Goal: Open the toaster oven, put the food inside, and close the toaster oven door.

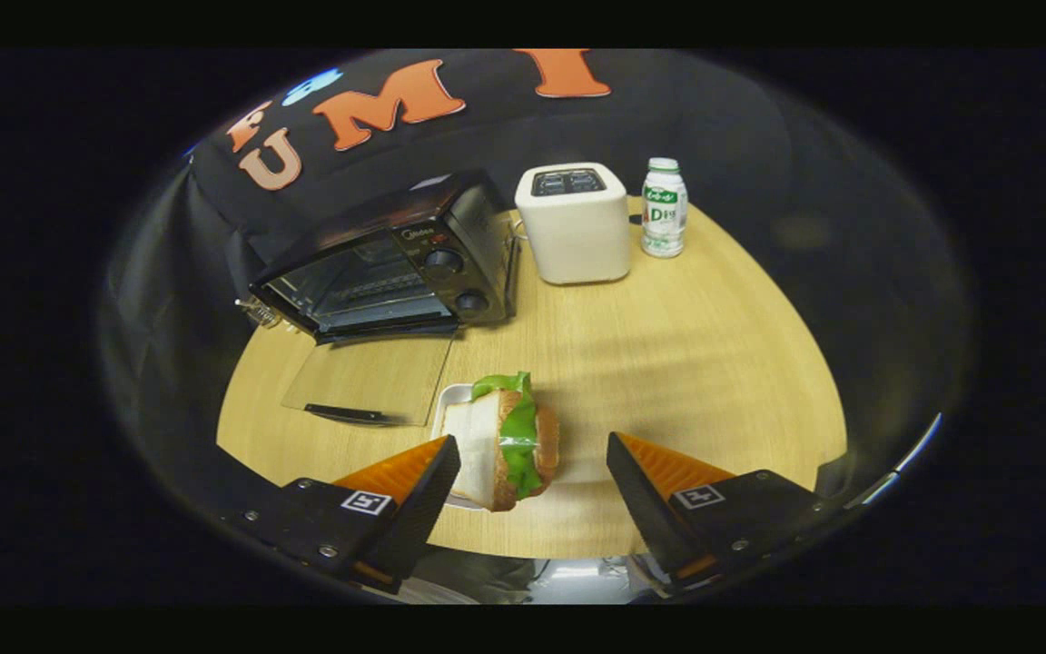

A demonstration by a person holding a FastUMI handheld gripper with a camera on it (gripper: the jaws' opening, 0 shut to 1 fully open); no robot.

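A black toaster oven (396, 263) stands at the far left of the round wooden table (686, 363), its glass door (369, 377) folded down flat onto the tabletop. A sandwich (509, 440) with white bread, green lettuce and a brown crust rests on a small white plate (452, 400) just in front of the open door. My gripper (532, 463) is open, hovering above the table's near edge. The sandwich lies between the fingers, close to the left fingertip (437, 468) and well apart from the right one. Neither finger touches it.
A white pop-up toaster (575, 222) stands to the right of the oven, and a small white bottle with a green label (664, 207) stands beyond it at the table's far edge. Bare wood stretches to the right of the sandwich.
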